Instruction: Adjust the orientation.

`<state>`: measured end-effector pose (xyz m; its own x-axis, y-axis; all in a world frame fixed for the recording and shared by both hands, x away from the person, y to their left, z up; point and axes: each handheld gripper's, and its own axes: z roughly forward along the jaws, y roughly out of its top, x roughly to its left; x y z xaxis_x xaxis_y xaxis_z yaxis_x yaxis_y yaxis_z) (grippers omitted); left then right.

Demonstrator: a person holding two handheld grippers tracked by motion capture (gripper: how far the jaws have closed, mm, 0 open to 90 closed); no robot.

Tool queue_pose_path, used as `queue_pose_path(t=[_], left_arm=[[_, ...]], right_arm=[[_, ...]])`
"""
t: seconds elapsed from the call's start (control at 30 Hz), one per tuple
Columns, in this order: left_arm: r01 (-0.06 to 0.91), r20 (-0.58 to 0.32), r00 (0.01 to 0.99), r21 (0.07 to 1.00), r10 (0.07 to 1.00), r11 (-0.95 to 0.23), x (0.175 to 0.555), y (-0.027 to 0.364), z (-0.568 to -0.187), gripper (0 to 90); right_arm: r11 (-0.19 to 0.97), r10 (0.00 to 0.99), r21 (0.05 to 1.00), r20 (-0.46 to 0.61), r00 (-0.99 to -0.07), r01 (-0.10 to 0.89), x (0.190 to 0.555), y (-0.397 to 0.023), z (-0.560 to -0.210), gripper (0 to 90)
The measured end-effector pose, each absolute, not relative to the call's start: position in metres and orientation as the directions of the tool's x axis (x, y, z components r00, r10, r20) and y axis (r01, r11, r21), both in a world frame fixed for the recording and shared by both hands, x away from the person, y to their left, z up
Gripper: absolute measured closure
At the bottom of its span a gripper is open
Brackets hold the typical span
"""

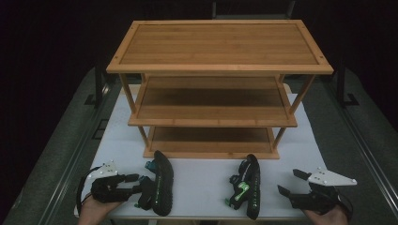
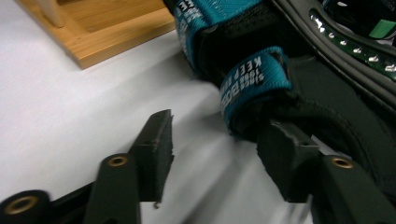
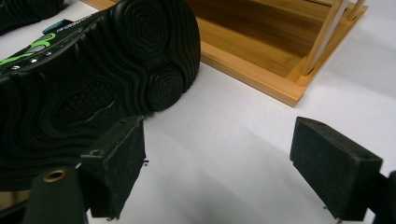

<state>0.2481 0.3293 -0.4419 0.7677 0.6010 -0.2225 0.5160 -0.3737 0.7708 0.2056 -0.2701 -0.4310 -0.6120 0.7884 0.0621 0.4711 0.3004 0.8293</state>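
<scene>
The left sandal [image 1: 159,183] lies on its side at the lower left of the white tabletop [image 1: 202,180]. The left gripper [image 1: 141,183] is half open around its strapped upper, grip uncertain. The right gripper [image 1: 293,183] gapes empty beside the right sandal [image 1: 248,186].

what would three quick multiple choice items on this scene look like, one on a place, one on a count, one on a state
1. Where do the two sandals lie?
A. on the rack's top shelf
B. on the white table in front of the rack
C. on the floor

2. How many shelves does the wooden rack have?
A. two
B. three
C. five

3. How do the right gripper's fingers stand?
A. apart, with nothing between them
B. clamped on a sandal
C. clamped on the rack

Key:
1 B, the left sandal and right sandal rest on the white table, before the wooden rack.
2 B, three boards are stacked.
3 A, the right gripper shows bare table between its fingers.
</scene>
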Motion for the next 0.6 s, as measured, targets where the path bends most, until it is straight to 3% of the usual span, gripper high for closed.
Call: queue_pose_path(t=[0.13, 0.6], left_arm=[[0.516, -0.229, 0.775, 0.767, 0.589, -0.381, 0.25, 0.324, -0.442, 53.0], [0.486, -0.231, 0.8, 0.79, 0.554, -0.373, 0.248, 0.31, -0.43, 53.5]], right_arm=[[0.3, 0.788, 0.83, 0.063, -0.612, 0.471, 0.205, -0.27, -0.431, 17.7], [0.298, 0.793, 0.833, 0.056, -0.607, 0.466, 0.205, -0.269, -0.43, 17.5]])
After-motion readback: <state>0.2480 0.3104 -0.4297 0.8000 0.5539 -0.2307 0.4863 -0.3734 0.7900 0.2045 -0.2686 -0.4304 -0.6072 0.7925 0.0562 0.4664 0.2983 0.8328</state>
